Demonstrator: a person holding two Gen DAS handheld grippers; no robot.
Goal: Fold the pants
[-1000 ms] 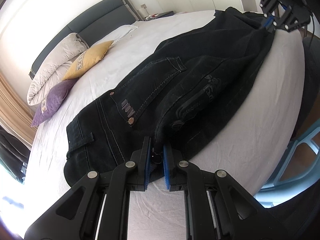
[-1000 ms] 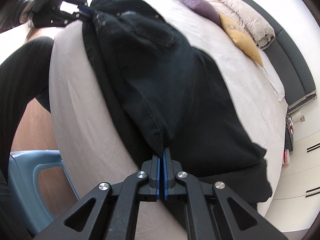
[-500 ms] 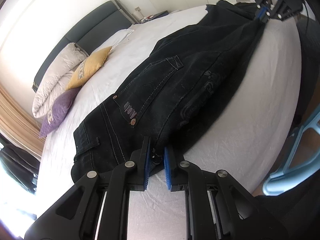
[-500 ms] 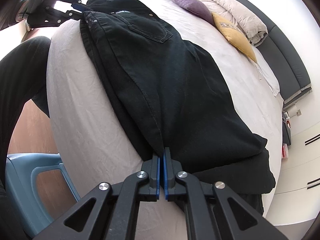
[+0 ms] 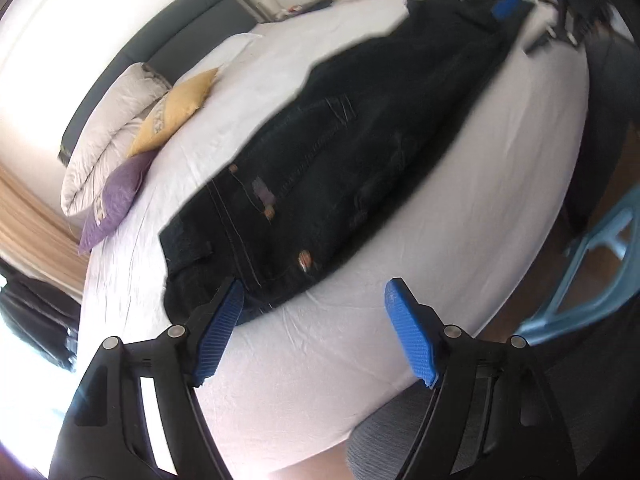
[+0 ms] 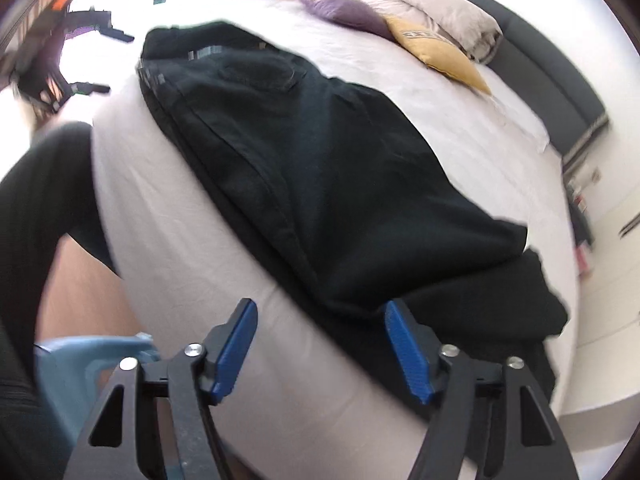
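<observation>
**Dark pants lie flat on the bed, and both grippers are wide open**

The pants (image 5: 332, 168) are dark jeans. They lie on the white bed (image 5: 460, 260), already folded long-ways so one leg sits on top of the other. In the left wrist view, the waist end is close, at about 9 o'clock from the middle of the picture, and the legs run away toward 1 o'clock. In the right wrist view, the pants (image 6: 320, 168) run from the leg ends near 5 o'clock up to the waist near 11 o'clock.

The left gripper (image 5: 312, 332) has its two blue fingers spread far apart, with nothing between them. It hangs over bare sheet just beside the waist. The right gripper (image 6: 320, 344) is spread apart too and holds nothing. Its right finger sits just at the edge of the dark cloth near the leg ends. I cannot tell if it touches.

Jeans are thick and a bit heavy. They are soft and bend easily, but the seams and waistband are stiffer. They are not slippery and will not break. I think the best places to grab are the thick waistband corner and the hems of the legs, pinching both layers together so the bottom one does not get left behind. The middle would sag if lifted from the ends.

A yellow pillow (image 5: 172, 112) and a purple pillow (image 5: 120, 196) sit well apart, at the head of the bed.
</observation>
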